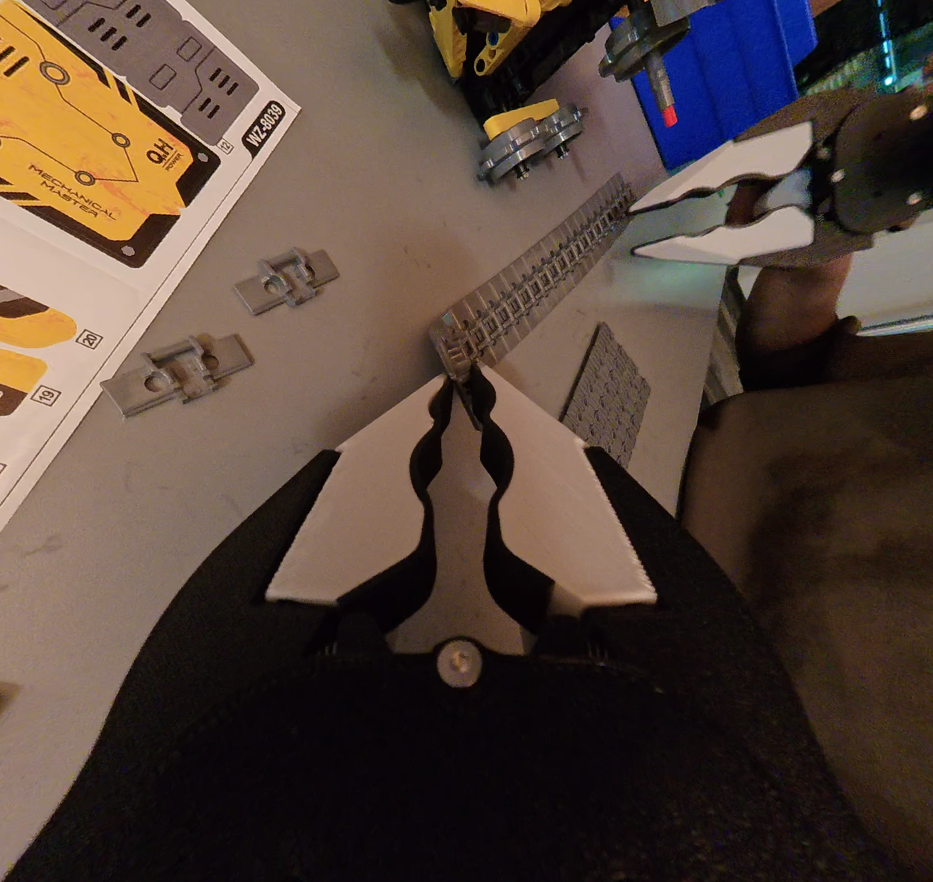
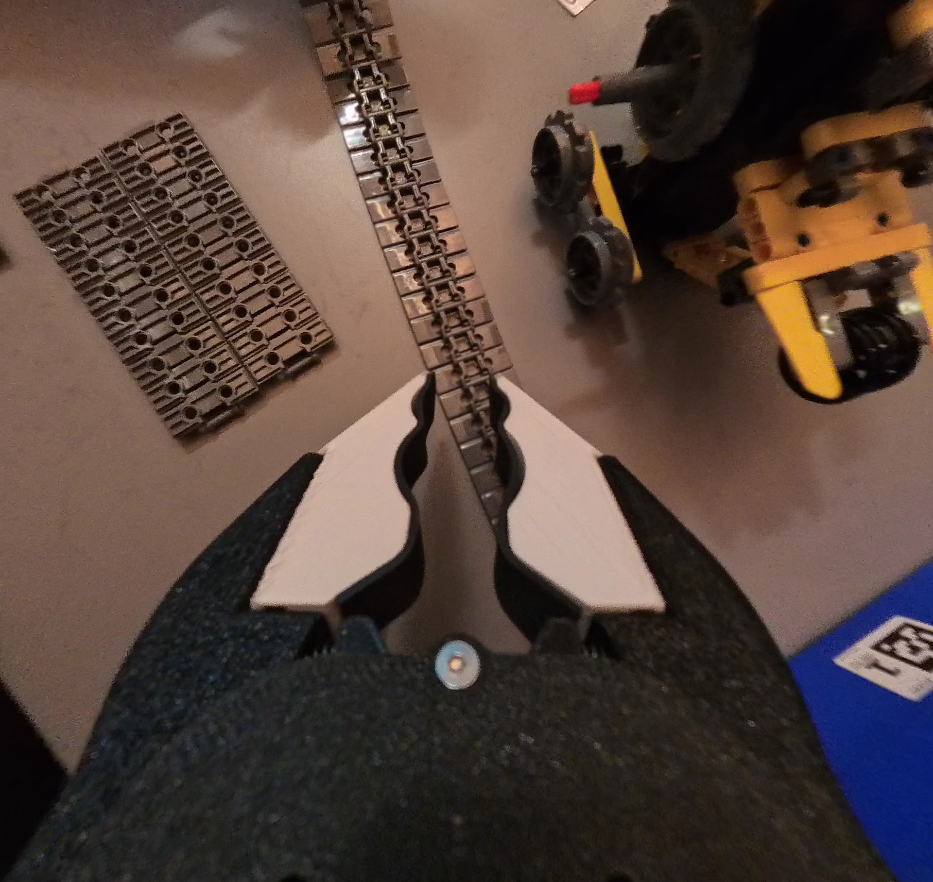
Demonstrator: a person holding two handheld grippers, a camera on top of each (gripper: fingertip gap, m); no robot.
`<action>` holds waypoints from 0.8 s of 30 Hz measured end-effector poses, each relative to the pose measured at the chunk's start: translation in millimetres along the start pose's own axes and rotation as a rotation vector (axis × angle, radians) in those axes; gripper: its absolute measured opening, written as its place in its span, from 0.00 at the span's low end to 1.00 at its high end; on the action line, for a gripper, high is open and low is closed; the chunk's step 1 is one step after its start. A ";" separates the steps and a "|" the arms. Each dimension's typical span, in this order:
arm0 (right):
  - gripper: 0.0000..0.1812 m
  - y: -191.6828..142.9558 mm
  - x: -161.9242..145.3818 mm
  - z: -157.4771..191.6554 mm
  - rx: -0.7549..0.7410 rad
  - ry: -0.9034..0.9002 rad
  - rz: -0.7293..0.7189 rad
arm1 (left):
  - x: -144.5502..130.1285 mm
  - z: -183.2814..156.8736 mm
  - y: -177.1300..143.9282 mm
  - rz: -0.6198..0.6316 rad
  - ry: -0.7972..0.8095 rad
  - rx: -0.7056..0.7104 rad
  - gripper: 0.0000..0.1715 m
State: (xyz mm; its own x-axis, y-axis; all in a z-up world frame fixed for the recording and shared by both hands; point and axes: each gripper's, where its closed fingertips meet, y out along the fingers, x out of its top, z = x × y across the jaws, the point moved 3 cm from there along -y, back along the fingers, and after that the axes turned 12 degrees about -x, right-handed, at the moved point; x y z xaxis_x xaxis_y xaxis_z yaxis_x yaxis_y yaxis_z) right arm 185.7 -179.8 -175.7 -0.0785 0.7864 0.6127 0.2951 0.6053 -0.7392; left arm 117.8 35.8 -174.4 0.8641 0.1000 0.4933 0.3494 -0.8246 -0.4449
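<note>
Left wrist view: hand-held gripper (image 1: 462, 383) on track strip (image 1: 535, 277).

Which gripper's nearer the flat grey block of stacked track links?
Left gripper: the flat grey block of track links lies right beside it. Right gripper sits farther off, up the grey track strip.

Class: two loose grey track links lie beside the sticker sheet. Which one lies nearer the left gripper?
The lower loose track link, closer to the left gripper than the other link.

The yellow model vehicle (image 2: 787, 191) is blurred and cut off by the right wrist view's top and right edges. Beside it, the grey track strip (image 2: 404, 191) passes under the right tongs (image 2: 467, 383), its near end hidden. The sticker sheet (image 1: 101, 126) leaves the left edge.
</note>
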 end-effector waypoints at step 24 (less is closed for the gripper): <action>0.19 28.3 57.7 -39.3 -0.214 0.004 -0.213 | 0.8 11.0 2.2 -0.067 0.052 0.056 0.08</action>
State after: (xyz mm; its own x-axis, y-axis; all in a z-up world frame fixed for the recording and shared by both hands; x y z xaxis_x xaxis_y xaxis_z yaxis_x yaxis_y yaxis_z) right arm 226.9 -122.1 -150.3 -0.1568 0.6438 0.7490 0.4665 0.7167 -0.5183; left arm 123.2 40.2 -183.2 0.8187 0.1232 0.5608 0.4263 -0.7847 -0.4500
